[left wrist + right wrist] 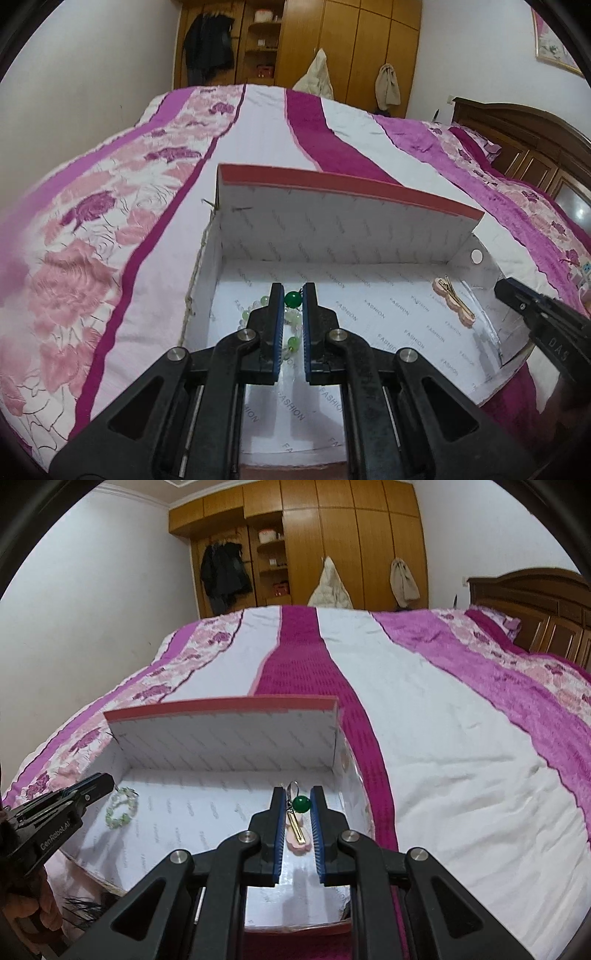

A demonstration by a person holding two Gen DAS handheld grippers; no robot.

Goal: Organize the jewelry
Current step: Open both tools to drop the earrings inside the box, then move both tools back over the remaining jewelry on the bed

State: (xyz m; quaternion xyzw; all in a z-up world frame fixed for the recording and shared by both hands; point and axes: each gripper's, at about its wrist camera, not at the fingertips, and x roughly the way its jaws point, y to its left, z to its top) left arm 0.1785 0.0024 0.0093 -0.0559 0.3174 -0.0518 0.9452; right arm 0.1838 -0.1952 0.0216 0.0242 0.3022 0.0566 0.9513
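A white box (343, 236) with a red rim lies open on the bed; it also shows in the right wrist view (229, 738). My left gripper (293, 291) is over its left part, jaws slightly apart around a green bead (293, 299); whether they touch it is unclear. A pale green bead bracelet (255, 308) lies under it, also seen in the right wrist view (122, 806). My right gripper (299, 797) hovers over the box's right part, jaws slightly apart around a green bead earring (301, 804). A pink hair clip (297, 834) lies below it, also in the left view (452, 299).
The box rests on a pink, white and magenta quilt (443, 720). A wooden headboard (535, 602) stands at the right. A wooden wardrobe (332, 535) with hanging clothes fills the far wall. A hand (40, 904) holds the left gripper's handle.
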